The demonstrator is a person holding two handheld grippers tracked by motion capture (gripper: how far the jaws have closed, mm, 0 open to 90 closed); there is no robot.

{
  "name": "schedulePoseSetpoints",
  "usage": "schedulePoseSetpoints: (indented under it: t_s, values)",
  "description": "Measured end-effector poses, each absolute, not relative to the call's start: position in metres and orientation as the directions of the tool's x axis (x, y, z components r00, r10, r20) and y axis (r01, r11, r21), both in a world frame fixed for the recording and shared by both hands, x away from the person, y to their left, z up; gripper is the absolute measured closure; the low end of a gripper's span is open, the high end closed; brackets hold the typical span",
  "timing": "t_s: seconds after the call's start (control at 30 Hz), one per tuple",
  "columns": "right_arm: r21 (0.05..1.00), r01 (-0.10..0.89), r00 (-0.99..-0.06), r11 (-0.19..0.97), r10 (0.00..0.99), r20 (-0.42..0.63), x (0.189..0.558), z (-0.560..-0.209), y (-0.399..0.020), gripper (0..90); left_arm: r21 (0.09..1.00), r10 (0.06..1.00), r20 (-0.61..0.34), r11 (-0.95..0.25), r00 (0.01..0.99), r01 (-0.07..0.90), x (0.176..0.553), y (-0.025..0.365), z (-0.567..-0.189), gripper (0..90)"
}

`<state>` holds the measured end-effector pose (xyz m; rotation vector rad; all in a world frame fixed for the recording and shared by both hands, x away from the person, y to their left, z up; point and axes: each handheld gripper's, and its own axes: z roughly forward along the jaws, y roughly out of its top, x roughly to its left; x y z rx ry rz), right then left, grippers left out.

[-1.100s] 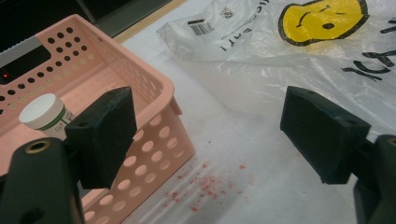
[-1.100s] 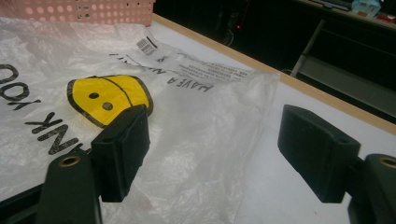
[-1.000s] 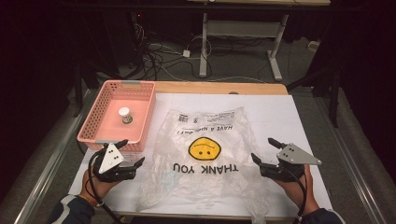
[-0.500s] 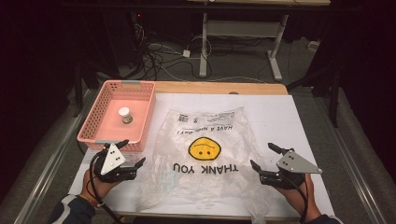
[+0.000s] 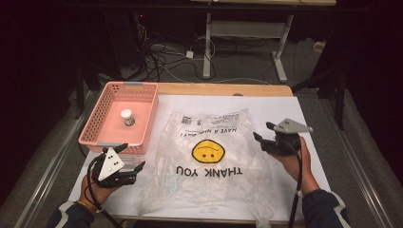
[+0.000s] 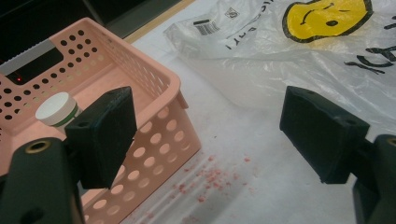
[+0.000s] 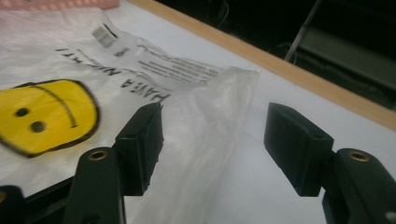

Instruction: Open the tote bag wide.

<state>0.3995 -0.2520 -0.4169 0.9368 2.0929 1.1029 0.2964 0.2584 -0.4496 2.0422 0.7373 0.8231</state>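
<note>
At far left, a pink basket (image 5: pixel 100 124) is sitting on the table (image 5: pixel 309 114), holding one small white-capped jar (image 5: pixel 127 117). Just below its near corner, the left gripper (image 5: pixel 127 161) is hovering with jaws wide apart and nothing between them. At centre, the plastic bag (image 5: pixel 209 161) is lying flat and unopened, smiley print facing up. At right, the right gripper (image 5: pixel 262 133) is closing in on the bag's right edge; its jaws have just been narrowing, and the film is lying between them, not yet pinched. Judged progress: early. The bag is ungrasped, and any lifting, opening or loading is outstanding.
</note>
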Motion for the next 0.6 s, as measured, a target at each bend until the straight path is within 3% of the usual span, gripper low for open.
schedulePoseSetpoints:
  t_s: [0.13, 0.23, 0.27, 0.37, 0.4, 0.43, 0.47, 0.53, 0.6]
  values:
    - [0.824, 0.383, -0.569, 0.419, 0.809, -0.147, 0.441, -0.425, -0.246, 38.4, 0.83, 0.728, 0.285, -0.512, 0.623, 0.22, 0.297, 0.259, -0.452, 18.1]
    - [0.778, 0.498, -0.608, 0.384, 0.794, -0.003, 0.473, -0.441, -0.244, 38.8, 0.829, 0.728, 0.276, -0.51, 0.628, 0.228, 0.298, 0.259, -0.453, 17.9]
    - [0.753, 0.519, -0.598, 0.405, 0.801, -0.019, 0.482, -0.445, -0.242, 39.8, 0.828, 0.726, 0.276, -0.512, 0.629, 0.228, 0.298, 0.258, -0.453, 17.9]
    - [0.713, 0.574, -0.607, 0.403, 0.794, 0.04, 0.502, -0.459, -0.239, 51.7, 0.826, 0.719, 0.267, -0.513, 0.641, 0.233, 0.297, 0.256, -0.454, 17.9]
    - [0.694, 0.59, -0.607, 0.413, 0.793, 0.044, 0.507, -0.463, -0.236, 61.4, 0.825, 0.717, 0.267, -0.516, 0.643, 0.232, 0.297, 0.256, -0.454, 17.9]
    - [0.694, 0.59, -0.607, 0.413, 0.793, 0.044, 0.507, -0.463, -0.236, 61.4, 0.825, 0.717, 0.267, -0.516, 0.643, 0.232, 0.297, 0.256, -0.454, 17.9]
    - [0.656, 0.612, -0.625, 0.442, 0.779, 0.057, 0.513, -0.47, -0.233, 78.1, 0.822, 0.715, 0.265, -0.518, 0.647, 0.236, 0.298, 0.255, -0.455, 17.9]
    - [0.658, 0.629, -0.616, 0.414, 0.782, 0.097, 0.517, -0.47, -0.234, 89.5, 0.819, 0.715, 0.264, -0.52, 0.647, 0.241, 0.3, 0.255, -0.456, 17.9]
    - [0.653, 0.632, -0.605, 0.417, 0.792, 0.081, 0.52, -0.47, -0.232, 90.0, 0.816, 0.714, 0.267, -0.525, 0.647, 0.243, 0.302, 0.253, -0.457, 18.0]
